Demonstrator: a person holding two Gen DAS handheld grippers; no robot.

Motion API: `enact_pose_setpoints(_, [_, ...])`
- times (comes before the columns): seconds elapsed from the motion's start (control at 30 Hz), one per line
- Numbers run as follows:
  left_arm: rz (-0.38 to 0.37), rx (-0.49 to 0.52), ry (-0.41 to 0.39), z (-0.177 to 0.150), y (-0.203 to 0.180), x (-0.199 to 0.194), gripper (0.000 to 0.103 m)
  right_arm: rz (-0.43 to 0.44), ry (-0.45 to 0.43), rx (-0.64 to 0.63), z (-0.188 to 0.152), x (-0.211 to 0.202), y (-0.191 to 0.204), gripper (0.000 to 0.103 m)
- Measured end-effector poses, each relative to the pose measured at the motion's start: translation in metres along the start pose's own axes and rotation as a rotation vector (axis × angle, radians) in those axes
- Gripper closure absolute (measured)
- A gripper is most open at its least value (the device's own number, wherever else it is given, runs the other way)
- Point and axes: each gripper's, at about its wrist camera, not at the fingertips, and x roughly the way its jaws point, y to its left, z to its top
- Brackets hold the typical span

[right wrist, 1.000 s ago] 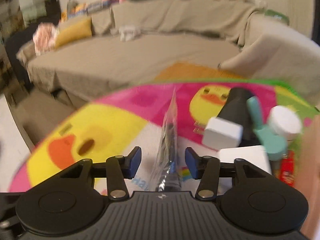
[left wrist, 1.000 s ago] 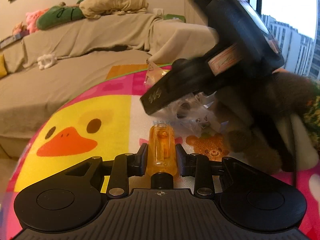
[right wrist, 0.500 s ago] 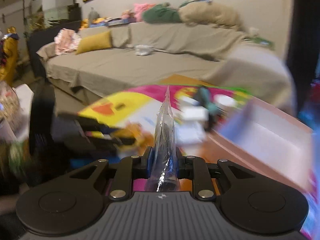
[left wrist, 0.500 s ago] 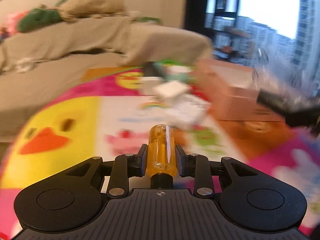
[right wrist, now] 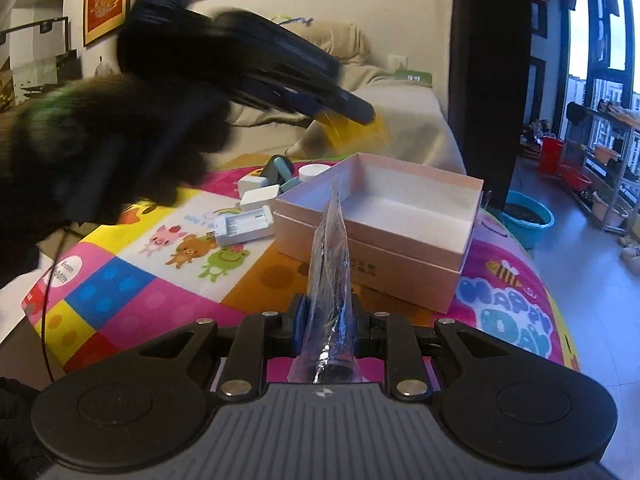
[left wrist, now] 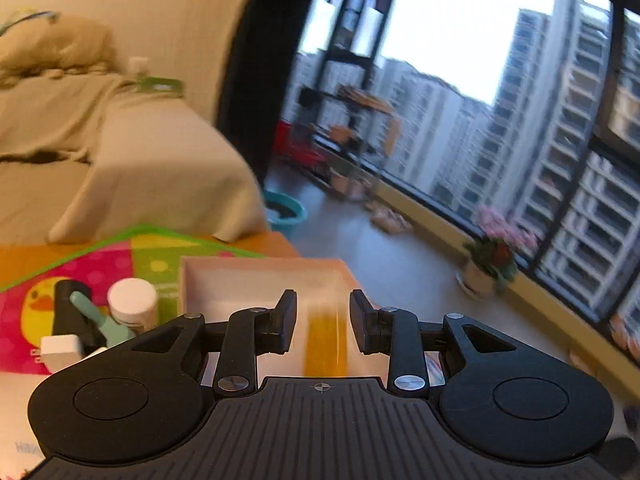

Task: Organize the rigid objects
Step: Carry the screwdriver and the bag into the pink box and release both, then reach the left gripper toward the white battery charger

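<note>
A living room with a beige covered sofa on the far left and a tall window on the right surrounds a bench covered with a bright cartoon cloth. The open pale pink cardboard box stands on the right half of the bench and looks empty. The left gripper hangs above the near left part of the box, with the translucent orange screwdriver handle between its fingers. The handle is blurred and a thin gap seems to show on each side, so I cannot tell if the pads really press it. The right gripper waits nearer, in front of the box, and its fingers are closed tightly on a clear plastic bag with something dark inside. The step seems to be putting the screwdriver into the box. It is better to lower it close to the floor of the box before letting go, because a rigid handle can bounce or roll. The box walls are low and the inside is free. On its left side, the white plastic jar, the white plug adapter and the white battery charger crowd close, so the arms should go in and come out from above. The right bench edge is near the box.
</note>
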Motion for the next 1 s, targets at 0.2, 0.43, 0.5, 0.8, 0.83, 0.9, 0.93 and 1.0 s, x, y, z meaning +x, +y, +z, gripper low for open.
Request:
enact_pose_setpoints(0.2, [0.050, -0.062, -0.054, -0.055, 0.045, -0.042, 0.070, 0.006, -0.061, 0.070, 0.012, -0.002, -0.018, 0.083])
enact_pose_setpoints(0.43, [0.158, 0.035, 0.065, -0.120, 0.071, -0.070, 0.070, -0.021, -0.149, 0.120, 0.083, 0.044, -0.043, 0.083])
enact_pose_setpoints(0.5, [0.187, 0.065, 0.095, -0.128, 0.072, -0.069, 0.070, -0.048, -0.159, 0.142, 0.105, 0.068, -0.052, 0.070])
enact_pose_setpoints(0.8, [0.232, 0.176, 0.090, -0.126, 0.079, -0.065, 0.070, -0.082, -0.098, 0.005, 0.057, 0.084, -0.012, 0.019])
enact_pose_setpoints(0.83, [0.231, 0.176, 0.089, -0.122, 0.080, -0.062, 0.070, -0.076, -0.097, -0.034, 0.042, 0.080, -0.002, 0.018])
enact_pose_setpoints(0.9, [0.232, 0.174, 0.081, -0.112, 0.085, -0.053, 0.070, -0.054, -0.080, -0.079, 0.023, 0.074, 0.013, 0.018])
enact_pose_setpoints(0.93, [0.235, 0.167, 0.075, -0.107, 0.088, -0.048, 0.070, -0.036, -0.066, -0.088, 0.015, 0.072, 0.019, 0.018])
enact_pose_setpoints(1.0, [0.249, 0.141, 0.059, -0.093, 0.097, -0.037, 0.070, 0.015, -0.033, -0.089, 0.002, 0.070, 0.027, 0.018])
